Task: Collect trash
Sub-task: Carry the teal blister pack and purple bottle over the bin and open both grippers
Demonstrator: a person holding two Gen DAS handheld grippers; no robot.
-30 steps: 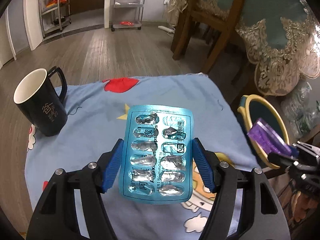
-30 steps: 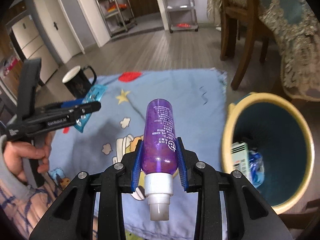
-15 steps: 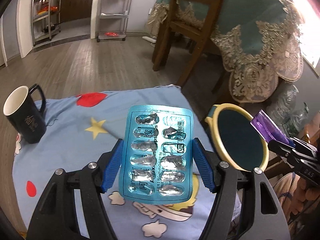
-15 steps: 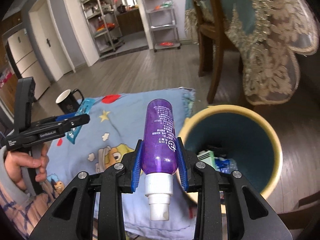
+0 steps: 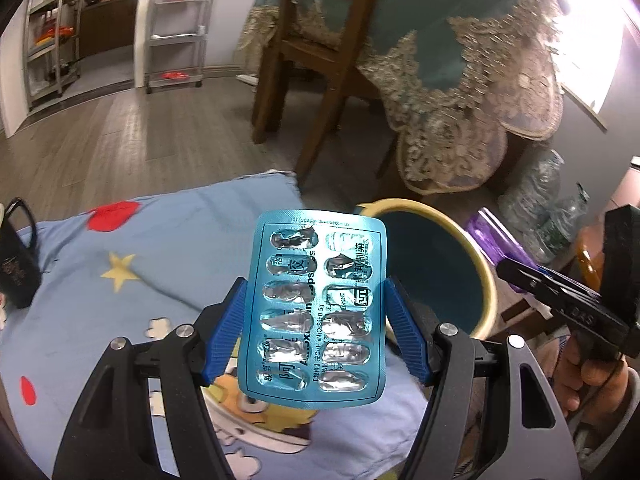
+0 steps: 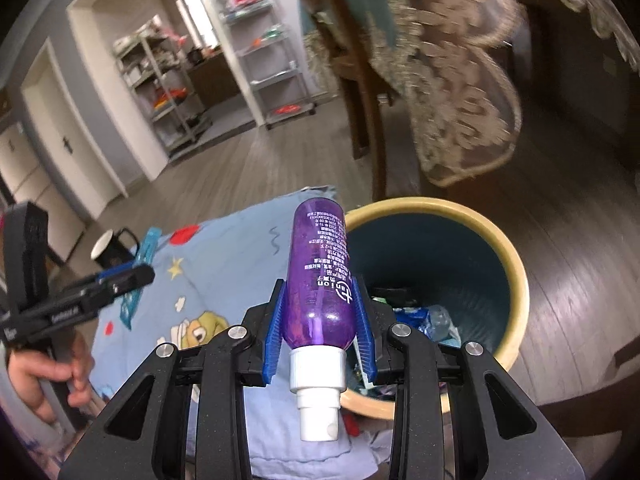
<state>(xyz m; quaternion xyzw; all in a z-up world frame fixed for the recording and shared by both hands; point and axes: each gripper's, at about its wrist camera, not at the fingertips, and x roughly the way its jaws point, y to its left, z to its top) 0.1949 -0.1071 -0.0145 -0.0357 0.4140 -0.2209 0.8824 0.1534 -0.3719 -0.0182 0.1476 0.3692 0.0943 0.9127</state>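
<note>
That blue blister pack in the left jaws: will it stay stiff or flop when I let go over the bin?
The blister pack stands flat, gripped only by its side edges, so probably fairly stiff. Its pockets look burst and empty, so likely very light; it may flutter rather than drop straight.

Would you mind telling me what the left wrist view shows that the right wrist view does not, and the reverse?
Only the left wrist view shows the blister pack's punched foil face, held in the left gripper, and clear plastic bottles on the floor. Only the right wrist view shows the purple spray bottle's white nozzle and the trash lying inside the bin. Both share the bin, the blue cartoon cloth and the black mug.
</note>
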